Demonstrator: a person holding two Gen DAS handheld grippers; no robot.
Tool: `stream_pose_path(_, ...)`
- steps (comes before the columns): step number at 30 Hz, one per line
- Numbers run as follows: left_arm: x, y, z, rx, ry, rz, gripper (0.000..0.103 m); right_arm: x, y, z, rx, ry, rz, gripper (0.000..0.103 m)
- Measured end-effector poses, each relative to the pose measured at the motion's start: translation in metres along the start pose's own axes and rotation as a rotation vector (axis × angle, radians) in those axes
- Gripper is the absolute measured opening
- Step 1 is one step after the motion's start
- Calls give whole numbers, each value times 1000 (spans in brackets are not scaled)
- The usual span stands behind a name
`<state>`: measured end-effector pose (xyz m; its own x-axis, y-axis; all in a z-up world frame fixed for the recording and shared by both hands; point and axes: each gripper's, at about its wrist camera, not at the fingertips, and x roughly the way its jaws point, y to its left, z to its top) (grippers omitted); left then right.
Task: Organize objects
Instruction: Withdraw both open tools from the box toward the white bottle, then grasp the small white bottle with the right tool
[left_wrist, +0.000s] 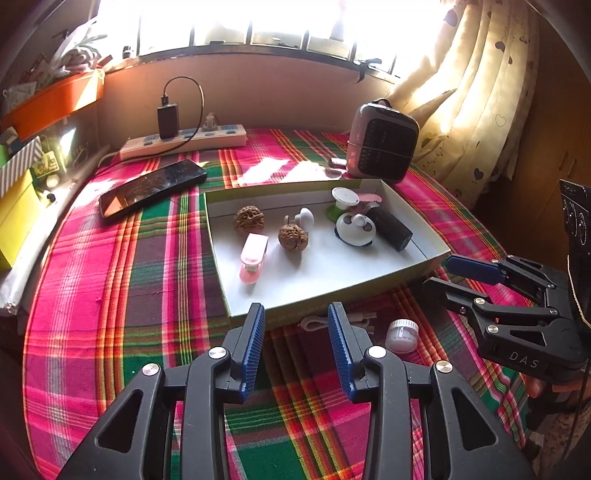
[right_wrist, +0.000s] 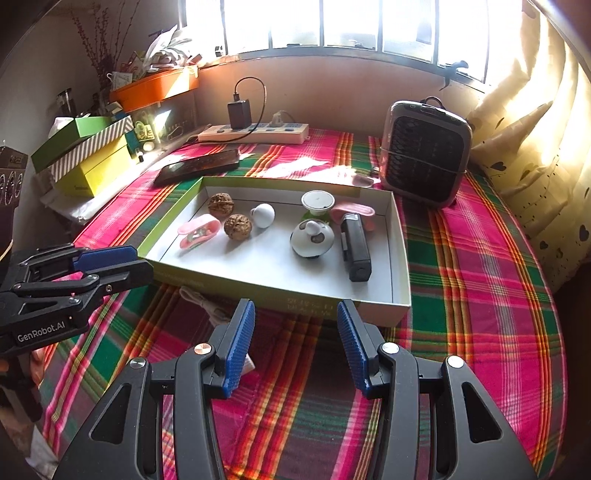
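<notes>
A shallow white box (left_wrist: 439, 254) (right_wrist: 400, 291) sits on the plaid cloth. It holds two walnuts (left_wrist: 292, 238) (right_wrist: 238, 226), a pink clip (left_wrist: 253, 256) (right_wrist: 197, 230), a white knob (left_wrist: 306, 218) (right_wrist: 263, 215), a round white gadget (left_wrist: 355, 229) (right_wrist: 312, 238), a black bar (left_wrist: 393, 229) (right_wrist: 355, 251) and a green-white cup (left_wrist: 343, 201) (right_wrist: 317, 203). Outside its near wall lie a small white jar (left_wrist: 402, 335) and a white cable (left_wrist: 314, 324) (right_wrist: 207, 306). My left gripper (left_wrist: 296, 347) is open and empty just before the box. My right gripper (right_wrist: 296, 347) is open and empty; it also shows in the left wrist view (left_wrist: 439, 273).
A black phone (left_wrist: 153, 190) (right_wrist: 199, 166) lies left of the box. A power strip with charger (left_wrist: 184, 138) (right_wrist: 255, 133) sits at the back wall. A small heater (left_wrist: 382, 147) (right_wrist: 424, 151) stands at the back right. Stacked boxes (right_wrist: 88, 155) line the left edge.
</notes>
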<state>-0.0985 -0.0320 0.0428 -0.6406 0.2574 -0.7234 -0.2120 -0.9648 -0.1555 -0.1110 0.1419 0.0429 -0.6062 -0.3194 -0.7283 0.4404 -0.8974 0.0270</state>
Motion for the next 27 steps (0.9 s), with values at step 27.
stream_pose_path(27,36,-2,-16,9,86,-85,39,30,26,-25,-109,97,53,48)
